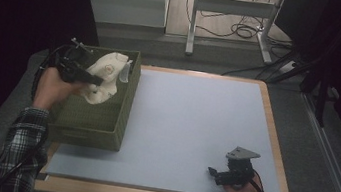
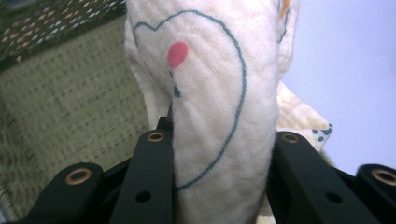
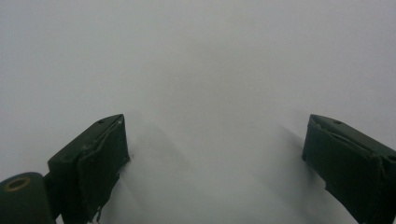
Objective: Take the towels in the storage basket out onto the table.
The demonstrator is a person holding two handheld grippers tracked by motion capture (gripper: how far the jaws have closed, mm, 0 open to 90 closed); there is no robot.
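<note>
Looks like the pull-out part is about halfway: the left hand-held gripper (image 1: 91,79) has its jaws clamped on a bunched fold of the cream printed cloth (image 1: 104,77), and the cloth is hanging over the green woven basket (image 1: 126,101) that sits at the left edge of the surface (image 1: 189,129), toward the far-left corner. My read is the grab is done and the lift is underway, but the lower end of the cloth looks like it's down inside the basket, so it isn't clear of the rim yet. What's left, I'd guess, is getting it out and laying it on the open grey area. In the left gripper view the cloth (image 2: 219,102) is pinched into a thick roll, long axis running straight out from the jaws; from above it runs roughly from the near-left up toward the basket's far-right corner. The right hand-held gripper (image 1: 220,176) is parked near the near-right corner, jaws wide apart with nothing in them.
</note>
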